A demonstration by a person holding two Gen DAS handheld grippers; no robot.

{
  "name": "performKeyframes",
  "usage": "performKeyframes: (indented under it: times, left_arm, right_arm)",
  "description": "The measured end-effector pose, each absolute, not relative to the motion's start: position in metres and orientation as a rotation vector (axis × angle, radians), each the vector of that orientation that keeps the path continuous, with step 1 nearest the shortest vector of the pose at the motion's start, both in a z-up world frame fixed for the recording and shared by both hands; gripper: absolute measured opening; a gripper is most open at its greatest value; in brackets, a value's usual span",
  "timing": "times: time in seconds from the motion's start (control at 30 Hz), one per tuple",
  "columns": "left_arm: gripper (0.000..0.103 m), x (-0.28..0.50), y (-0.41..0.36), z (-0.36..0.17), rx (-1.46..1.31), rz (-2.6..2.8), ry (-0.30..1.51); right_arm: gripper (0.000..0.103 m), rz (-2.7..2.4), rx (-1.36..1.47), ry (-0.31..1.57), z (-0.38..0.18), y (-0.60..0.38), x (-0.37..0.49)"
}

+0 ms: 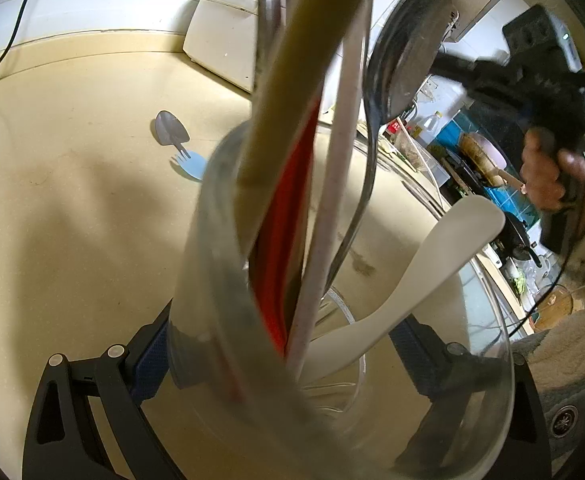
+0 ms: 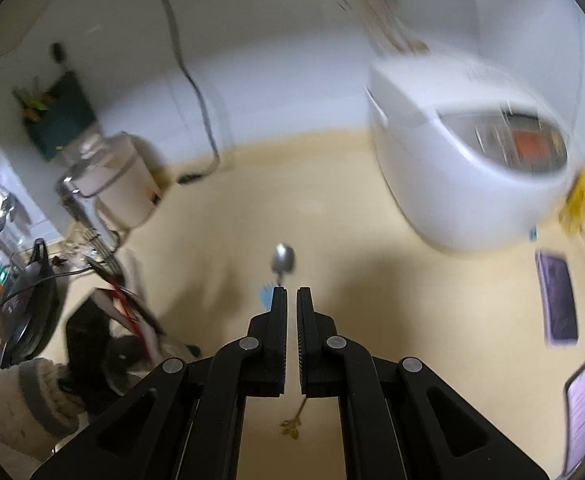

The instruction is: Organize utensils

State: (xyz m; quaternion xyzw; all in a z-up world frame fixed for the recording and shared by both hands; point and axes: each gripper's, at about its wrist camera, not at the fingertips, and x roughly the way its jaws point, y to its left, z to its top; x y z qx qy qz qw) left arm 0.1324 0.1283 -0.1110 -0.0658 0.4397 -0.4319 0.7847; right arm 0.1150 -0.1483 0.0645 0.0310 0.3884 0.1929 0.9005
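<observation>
My left gripper [image 1: 280, 340] is shut on a clear cup [image 1: 212, 264], one finger pressing each side. Standing in the cup are a tan stick [image 1: 292, 80], a red utensil [image 1: 288, 208], a white rod, a metal ladle [image 1: 408, 52] and a white rice paddle [image 1: 444, 248]. A metal spoon [image 1: 170, 128] and a blue fork [image 1: 192, 166] lie on the beige counter. My right gripper [image 2: 291, 293] is shut and empty, raised above the counter, with the spoon [image 2: 284, 258] and blue fork [image 2: 266, 294] just beyond its tips. A small gold leaf-ended piece [image 2: 291, 428] shows on the counter under its fingers.
A white rice cooker [image 2: 464, 160] stands at the back right, and a white jug with a clear lid [image 2: 112, 188] at the back left. Two phones [image 2: 558, 296] lie at the right. A glass bowl [image 1: 492, 380] sits beside the cup. A black cable [image 2: 196, 92] hangs down the wall.
</observation>
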Motion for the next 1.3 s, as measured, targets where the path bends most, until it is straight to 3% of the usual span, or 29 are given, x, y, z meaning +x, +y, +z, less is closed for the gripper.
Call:
performKeyframes:
  times: [0.1, 0.23, 0.33, 0.5, 0.87, 0.9, 0.97, 1.3]
  left_arm:
    - [0.097, 0.132, 0.128, -0.111, -0.141, -0.931, 0.948]
    - [0.097, 0.132, 0.128, -0.110, -0.145, -0.928, 0.948]
    - [0.097, 0.131, 0.128, -0.111, -0.145, -0.929, 0.948]
    - [0.098, 0.131, 0.128, -0.111, -0.152, -0.934, 0.949]
    - [0.098, 0.132, 0.129, -0.113, -0.157, -0.936, 0.949]
    - [0.098, 0.132, 0.129, -0.113, -0.156, -0.935, 0.949]
    - [0.098, 0.133, 0.130, -0.113, -0.156, -0.936, 0.949]
    - [0.098, 0.133, 0.130, -0.113, -0.157, -0.936, 0.949]
  right_arm:
    - [0.005, 0.392, 0.045, 0.873, 0.052, -0.144, 0.124]
    - [0.007, 0.368, 0.047, 1.091, -0.011, -0.142, 0.149]
    - [0.009, 0.350, 0.038, 1.155, -0.044, -0.135, 0.162]
    - [0.021, 0.348, 0.019, 1.189, -0.069, -0.116, 0.185]
    - [0.024, 0.347, -0.230, 1.147, -0.083, -0.073, 0.203]
    - [0.023, 0.346, -0.242, 1.145, -0.083, -0.072, 0.202]
    - [0.011, 0.354, -0.246, 1.139, -0.083, -0.073, 0.202]
    - [0.010, 0.350, -0.081, 1.008, -0.056, -0.097, 0.184]
